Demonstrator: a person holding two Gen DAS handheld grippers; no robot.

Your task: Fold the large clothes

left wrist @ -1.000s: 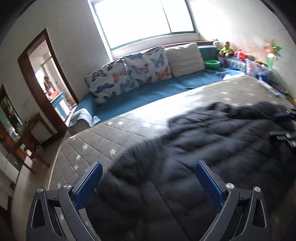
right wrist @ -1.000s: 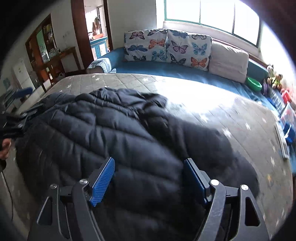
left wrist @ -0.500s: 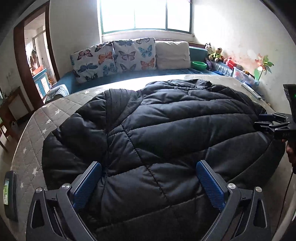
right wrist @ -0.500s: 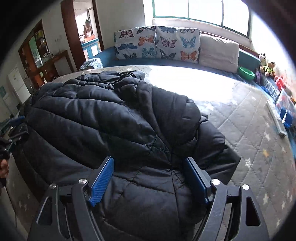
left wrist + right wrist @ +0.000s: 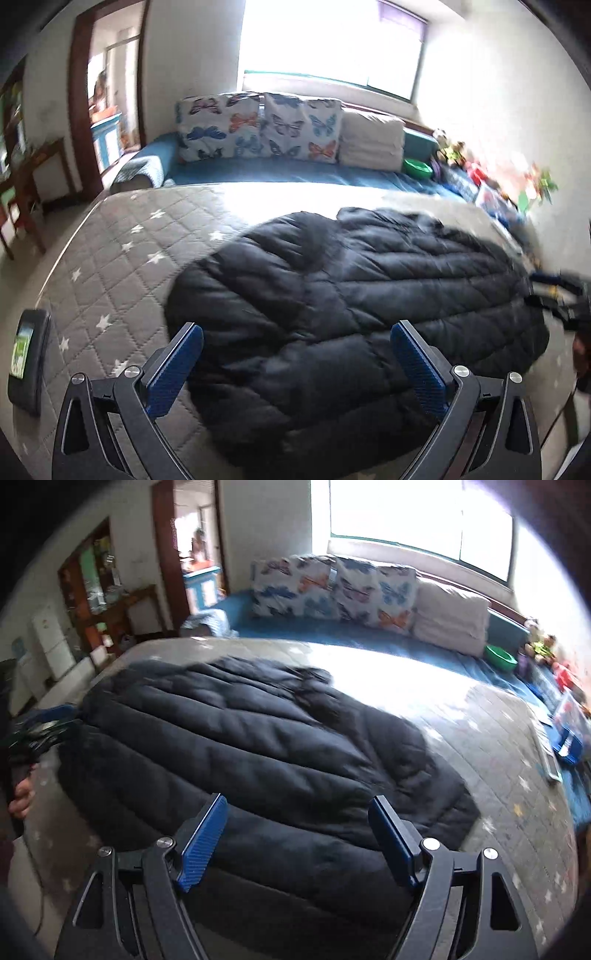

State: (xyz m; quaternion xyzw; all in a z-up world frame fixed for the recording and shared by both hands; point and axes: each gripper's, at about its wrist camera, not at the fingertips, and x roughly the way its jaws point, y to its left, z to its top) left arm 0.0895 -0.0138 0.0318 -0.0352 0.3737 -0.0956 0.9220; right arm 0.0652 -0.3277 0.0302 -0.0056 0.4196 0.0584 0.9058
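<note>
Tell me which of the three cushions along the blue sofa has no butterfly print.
The plain cream cushion, the one at the right end of the row next to the green bowl. The two butterfly cushions to its left are patterned.

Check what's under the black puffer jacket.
The black puffer jacket lies spread on the grey star-quilted mattress, which shows all around it. Anything beneath the jacket itself is covered.

Strong daylight pours through a wide green-framed window (image 5: 328, 48) at twelve o'clock above a blue-covered sofa (image 5: 280, 175) lined with butterfly-print cushions (image 5: 258, 127) and a plain beige cushion (image 5: 371, 138), with a dark wooden doorway (image 5: 107, 96) at ten o'clock in white walls (image 5: 487, 92).
</note>
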